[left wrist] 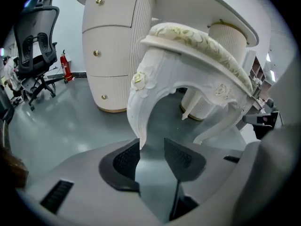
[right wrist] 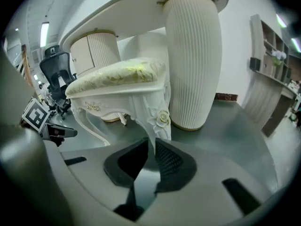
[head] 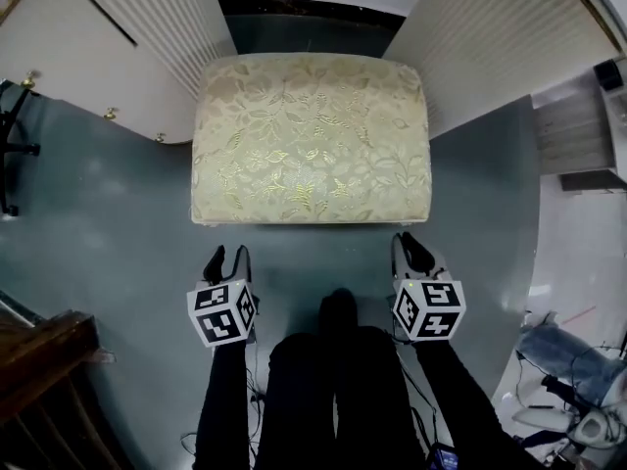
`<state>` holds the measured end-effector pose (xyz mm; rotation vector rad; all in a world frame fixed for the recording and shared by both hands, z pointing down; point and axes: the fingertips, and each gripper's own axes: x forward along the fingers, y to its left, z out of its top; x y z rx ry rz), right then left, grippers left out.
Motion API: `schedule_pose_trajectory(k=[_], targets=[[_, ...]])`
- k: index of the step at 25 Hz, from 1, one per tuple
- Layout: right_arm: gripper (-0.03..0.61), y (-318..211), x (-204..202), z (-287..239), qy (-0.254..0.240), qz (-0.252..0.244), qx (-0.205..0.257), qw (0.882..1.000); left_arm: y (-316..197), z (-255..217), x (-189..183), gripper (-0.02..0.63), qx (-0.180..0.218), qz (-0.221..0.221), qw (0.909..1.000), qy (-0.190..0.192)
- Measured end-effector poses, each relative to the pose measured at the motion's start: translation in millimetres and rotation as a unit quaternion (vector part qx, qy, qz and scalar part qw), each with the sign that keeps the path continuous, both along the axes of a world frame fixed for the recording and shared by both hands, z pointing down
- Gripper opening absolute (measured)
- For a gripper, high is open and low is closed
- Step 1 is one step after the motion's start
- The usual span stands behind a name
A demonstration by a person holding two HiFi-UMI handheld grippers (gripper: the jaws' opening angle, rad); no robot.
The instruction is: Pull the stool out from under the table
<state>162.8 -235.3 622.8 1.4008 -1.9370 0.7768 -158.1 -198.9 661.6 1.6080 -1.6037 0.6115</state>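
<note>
A grey-green floor [head: 108,223] spreads under a white table [right wrist: 141,8] on two ribbed pedestals, with a black office chair [left wrist: 35,36] and a red fire extinguisher [left wrist: 65,65] far off to the left; the stool [head: 312,140], with its pale floral cushion and carved white legs, stands between the pedestals, its near edge just beyond both grippers; the left gripper [head: 227,258] sits low at the stool's near left leg [left wrist: 141,112], jaws apart, the leg's tip against the left pad while the right pad stands clear; the right gripper [head: 411,248] is clenched on the near right leg [right wrist: 157,121], both pads tight against it just below the carved rose.
</note>
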Motion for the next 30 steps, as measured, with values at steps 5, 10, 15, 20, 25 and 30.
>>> schedule_pose_trajectory(k=[5, 10, 15, 20, 25, 30], targets=[[0.005, 17, -15, -46, 0.000, -0.016, -0.033, 0.999, 10, -53, 11, 0.053, -0.020, 0.009, 0.9997, 0.004], [0.005, 29, -26, -94, -0.003, -0.027, -0.057, 0.998, 14, -111, 22, 0.008, -0.031, 0.021, 0.9992, 0.014], [0.003, 35, -39, -132, -0.015, -0.045, -0.068, 0.997, 13, -151, 31, 0.008, -0.044, 0.021, 0.9984, 0.028], [0.003, 44, -41, -159, -0.023, -0.038, -0.088, 0.995, 15, -190, 38, 0.008, -0.051, 0.018, 0.9979, 0.036], [0.003, 51, -48, -185, -0.028, -0.045, -0.105, 0.993, 17, -221, 44, 0.008, -0.058, 0.020, 0.9973, 0.039], [0.003, 49, -46, -211, -0.039, -0.037, -0.121, 0.991, 10, -247, 51, 0.008, -0.066, 0.023, 0.9968, 0.040]])
